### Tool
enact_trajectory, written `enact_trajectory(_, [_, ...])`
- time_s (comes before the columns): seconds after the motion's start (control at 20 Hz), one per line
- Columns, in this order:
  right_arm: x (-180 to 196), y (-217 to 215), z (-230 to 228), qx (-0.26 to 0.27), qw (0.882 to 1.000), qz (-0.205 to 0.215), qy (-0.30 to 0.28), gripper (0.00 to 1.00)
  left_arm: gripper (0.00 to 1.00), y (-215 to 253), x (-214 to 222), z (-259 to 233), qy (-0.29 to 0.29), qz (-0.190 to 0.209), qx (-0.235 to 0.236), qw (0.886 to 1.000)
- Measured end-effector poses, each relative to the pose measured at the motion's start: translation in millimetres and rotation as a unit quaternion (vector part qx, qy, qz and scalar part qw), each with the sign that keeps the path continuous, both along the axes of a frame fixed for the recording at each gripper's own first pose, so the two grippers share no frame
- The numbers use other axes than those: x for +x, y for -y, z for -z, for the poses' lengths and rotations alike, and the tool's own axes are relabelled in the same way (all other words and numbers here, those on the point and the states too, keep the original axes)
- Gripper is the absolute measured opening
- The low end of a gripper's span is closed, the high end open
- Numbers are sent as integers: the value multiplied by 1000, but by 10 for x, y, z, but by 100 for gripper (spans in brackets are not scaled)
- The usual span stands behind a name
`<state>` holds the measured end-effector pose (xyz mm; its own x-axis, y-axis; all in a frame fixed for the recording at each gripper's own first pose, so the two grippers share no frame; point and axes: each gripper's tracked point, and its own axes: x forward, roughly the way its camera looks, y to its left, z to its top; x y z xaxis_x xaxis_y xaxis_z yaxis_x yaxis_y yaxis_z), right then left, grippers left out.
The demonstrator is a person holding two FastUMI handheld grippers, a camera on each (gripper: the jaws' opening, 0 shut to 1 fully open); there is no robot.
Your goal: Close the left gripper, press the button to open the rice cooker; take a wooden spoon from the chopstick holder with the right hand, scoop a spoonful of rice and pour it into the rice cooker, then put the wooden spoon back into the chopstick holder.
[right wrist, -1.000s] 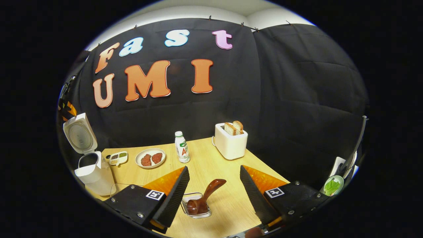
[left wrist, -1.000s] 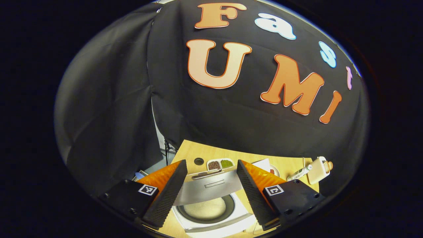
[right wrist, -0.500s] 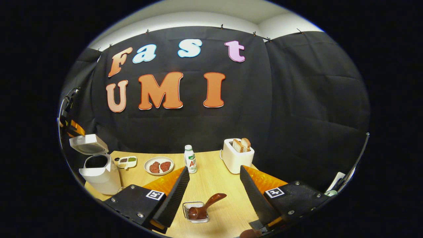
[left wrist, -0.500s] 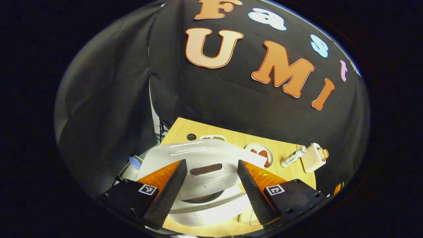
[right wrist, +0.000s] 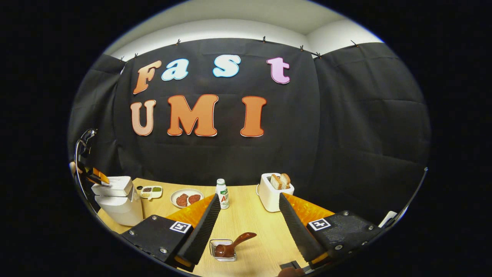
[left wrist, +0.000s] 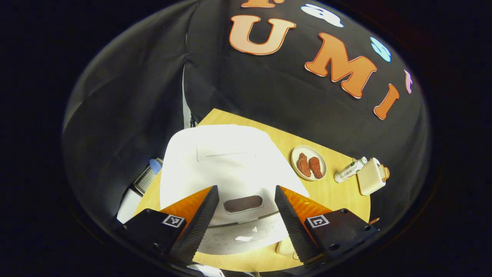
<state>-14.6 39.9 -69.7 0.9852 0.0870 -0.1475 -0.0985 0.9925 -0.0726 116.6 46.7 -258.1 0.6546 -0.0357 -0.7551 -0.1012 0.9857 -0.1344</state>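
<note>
Cooker (left wrist: 230,161): white, boxy, lid down flat; dark oval button (left wrist: 243,203) on the front of the lid, control panel below it. It stands at the table's (left wrist: 338,192) left end. In the right gripper view the cooker (right wrist: 115,198) sits at the far left edge.

Left gripper (left wrist: 246,219): jaws wide apart, empty, hanging over the cooker's front with the button between the fingers.

Right gripper (right wrist: 250,227): jaws spread, empty, above the holder (right wrist: 223,250), a small clear box near the table's front edge. One spoon (right wrist: 232,246) lies in it, dark brown, bowl down, handle slanting up to the right.

Count: one plate (right wrist: 186,198) with two brown patties, one bottle (right wrist: 222,194), one toaster (right wrist: 273,191) with two slices, one small two-part dish (right wrist: 151,191).
</note>
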Motion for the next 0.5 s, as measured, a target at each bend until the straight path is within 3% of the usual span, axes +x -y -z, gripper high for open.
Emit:
enact_trajectory(0.3, [45, 114, 117, 18, 1000, 8, -22, 95, 99, -69, 19, 189, 18, -2, 6, 1000])
enact_trajectory(0.5, [91, 138, 229, 18, 999, 10, -31, 95, 100, -72, -59, 291, 44, 44, 64, 996])
